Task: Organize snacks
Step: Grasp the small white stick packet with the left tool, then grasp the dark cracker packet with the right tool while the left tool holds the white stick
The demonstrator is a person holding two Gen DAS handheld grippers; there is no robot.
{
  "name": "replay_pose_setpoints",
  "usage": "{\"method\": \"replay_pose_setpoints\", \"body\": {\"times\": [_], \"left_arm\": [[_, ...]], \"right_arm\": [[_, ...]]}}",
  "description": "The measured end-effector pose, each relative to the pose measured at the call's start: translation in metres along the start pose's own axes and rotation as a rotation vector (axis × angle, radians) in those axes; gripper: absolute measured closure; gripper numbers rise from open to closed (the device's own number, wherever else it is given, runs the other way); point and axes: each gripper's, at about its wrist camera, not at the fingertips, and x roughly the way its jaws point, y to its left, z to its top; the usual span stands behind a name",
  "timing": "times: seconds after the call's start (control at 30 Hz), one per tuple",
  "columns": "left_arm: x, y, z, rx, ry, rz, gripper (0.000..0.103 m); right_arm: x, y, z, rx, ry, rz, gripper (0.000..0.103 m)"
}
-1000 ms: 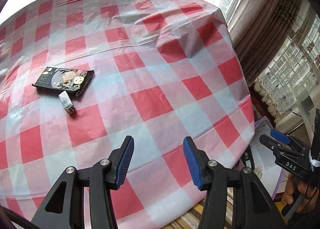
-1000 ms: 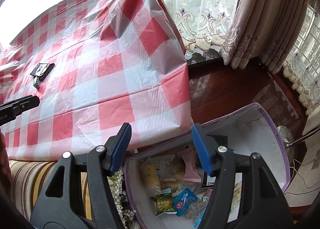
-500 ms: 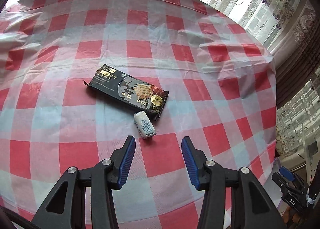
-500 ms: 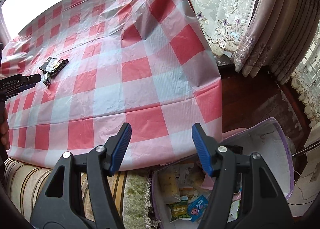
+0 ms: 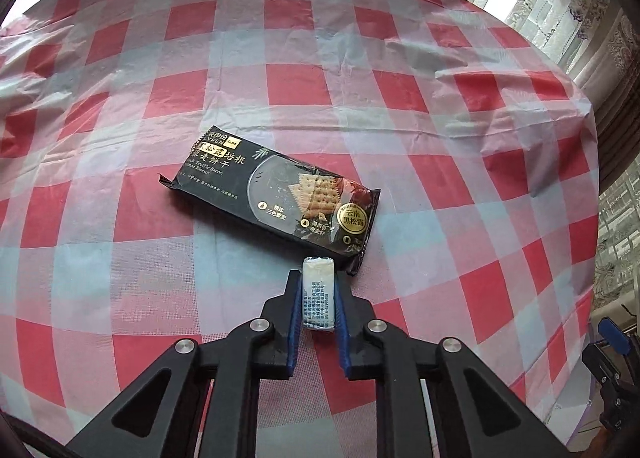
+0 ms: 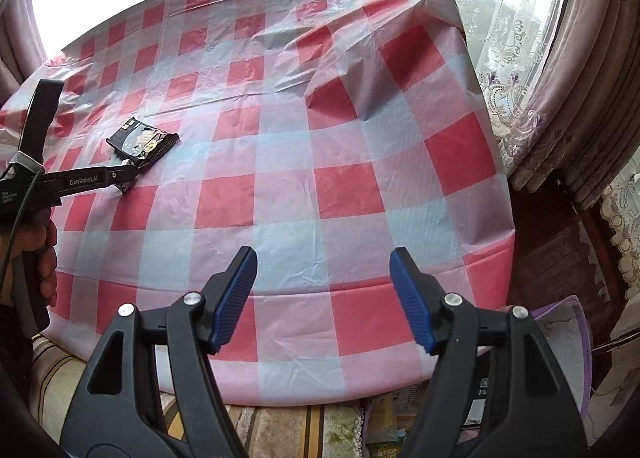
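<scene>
- The small white snack packet (image 5: 318,294) lies on the desk (image 5: 280,89), directly between the two blue pads of the left gripper (image 5: 317,290), with its long side along the fingers.
- The far end of the packet sticks out past the fingertips and comes just beside the near corner of the black biscuit pack (image 5: 276,193); whether the two touch is not clear.
- The left gripper has just been closing, and its pads now press on both long sides of the small white snack packet, so it is clenched on it.
- The black biscuit pack lies flat on the red and white checked cloth, tilted, a little beyond the left gripper.
- In the right wrist view, the left gripper (image 6: 128,173) reaches in from the left edge, and a hand (image 6: 42,254) holds its handle.
- The right gripper (image 6: 323,290) hangs over the near edge of the desk, well apart from both snacks.
- Its jaws have just been opening; they stand wide apart, with nothing between the pads and only the cloth below.
- A purple-rimmed box (image 6: 576,342) with more snack packets inside shows under the right gripper, beside the desk.
</scene>
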Motion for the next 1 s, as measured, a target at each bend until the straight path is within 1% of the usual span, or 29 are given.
{"method": "replay_pose_setpoints", "body": {"times": [0.1, 0.17, 0.33, 0.43, 0.63, 0.7, 0.83, 1.0], "left_arm": [[-0.002, 0.004, -0.002, -0.004, -0.011, 0.011, 0.087], [-0.004, 0.01, -0.003, -0.017, -0.017, 0.011, 0.087], [-0.011, 0.031, -0.006, -0.055, -0.037, 0.046, 0.087], [-0.015, 0.045, -0.008, -0.08, -0.05, 0.066, 0.087], [-0.022, 0.068, -0.011, -0.118, -0.074, 0.106, 0.087], [-0.024, 0.073, -0.012, -0.126, -0.081, 0.116, 0.087], [-0.026, 0.082, -0.013, -0.145, -0.092, 0.126, 0.088], [-0.028, 0.091, -0.014, -0.162, -0.104, 0.138, 0.088]], "right_arm": [[0.013, 0.023, 0.015, -0.065, -0.016, 0.034, 0.024], [0.022, 0.04, 0.025, -0.108, -0.017, 0.053, 0.024], [0.047, 0.086, 0.05, -0.24, -0.032, 0.124, 0.022], [0.064, 0.113, 0.058, -0.336, -0.03, 0.143, 0.021], [0.089, 0.157, 0.074, -0.476, -0.029, 0.199, 0.02], [0.096, 0.171, 0.079, -0.521, -0.026, 0.224, 0.018], [0.119, 0.19, 0.087, -0.557, 0.015, 0.242, 0.017], [0.134, 0.2, 0.101, -0.53, 0.045, 0.291, 0.017]]}}
